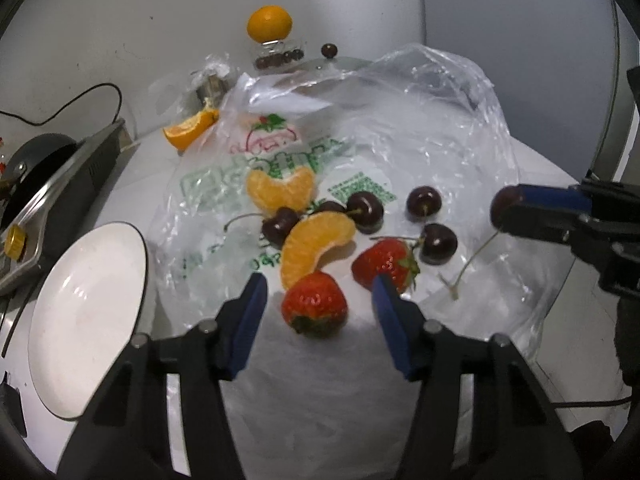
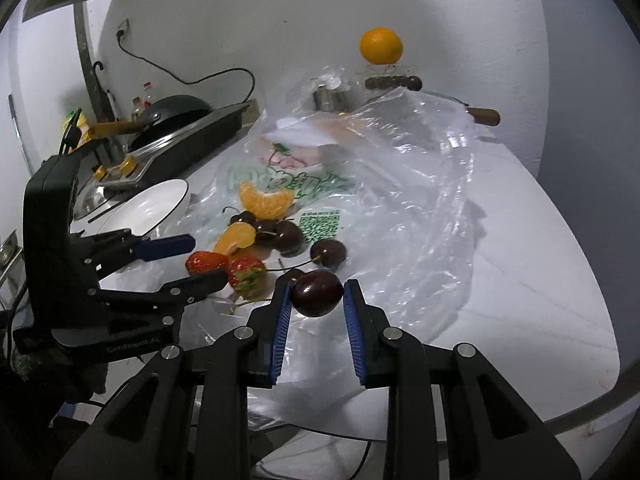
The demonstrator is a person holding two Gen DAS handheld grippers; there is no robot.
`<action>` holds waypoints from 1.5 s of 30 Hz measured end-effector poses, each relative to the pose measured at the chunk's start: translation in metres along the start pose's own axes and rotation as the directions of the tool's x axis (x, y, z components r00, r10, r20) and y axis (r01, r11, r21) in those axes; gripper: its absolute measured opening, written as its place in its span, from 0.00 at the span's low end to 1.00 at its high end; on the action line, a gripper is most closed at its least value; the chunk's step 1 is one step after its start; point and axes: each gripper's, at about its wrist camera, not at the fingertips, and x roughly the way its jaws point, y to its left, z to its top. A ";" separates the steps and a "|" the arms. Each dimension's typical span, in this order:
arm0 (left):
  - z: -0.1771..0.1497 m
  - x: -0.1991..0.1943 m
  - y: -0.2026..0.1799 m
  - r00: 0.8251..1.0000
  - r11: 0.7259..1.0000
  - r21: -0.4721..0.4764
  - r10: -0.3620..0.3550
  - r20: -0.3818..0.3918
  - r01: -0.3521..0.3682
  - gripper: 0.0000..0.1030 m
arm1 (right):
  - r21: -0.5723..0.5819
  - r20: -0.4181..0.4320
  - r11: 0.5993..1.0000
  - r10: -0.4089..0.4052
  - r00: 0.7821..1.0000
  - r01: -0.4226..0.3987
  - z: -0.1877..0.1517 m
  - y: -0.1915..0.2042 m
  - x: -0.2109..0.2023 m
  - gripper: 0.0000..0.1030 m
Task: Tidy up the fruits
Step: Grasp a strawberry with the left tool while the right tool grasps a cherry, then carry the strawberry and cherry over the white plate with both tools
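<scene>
Pick step w/ cherry: right gripper [image 2: 317, 294] jaws pinch a dark round cherry [image 2: 317, 293] above the clear plastic bag [image 2: 400, 200]. Left gripper [image 1: 320, 300] jaws wide, empty, red strawberry [image 1: 314, 310] between. Next: carry cherry to white plate [image 1: 80, 320], 9 o'clock.

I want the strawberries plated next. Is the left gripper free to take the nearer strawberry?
Probably yes: the left gripper is open, the nearer strawberry lies between its fingers, and nothing covers it. The orange segment sits just beyond.
</scene>
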 end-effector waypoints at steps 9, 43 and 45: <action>-0.007 0.005 0.013 0.997 0.997 -0.048 -0.060 -0.049 0.057 0.34 | -0.005 0.013 1.000 -0.010 1.000 0.010 0.001 0.002 -0.005 0.28; -0.009 -0.062 0.045 0.987 0.986 -0.123 -0.095 0.128 0.111 0.33 | -0.013 -0.095 0.997 -0.079 0.992 0.078 0.002 0.009 0.033 0.28; -0.008 -0.067 0.049 0.987 0.986 -0.128 -0.086 0.135 0.103 0.33 | -0.011 -0.118 0.997 -0.075 0.990 0.074 0.000 0.006 0.039 0.33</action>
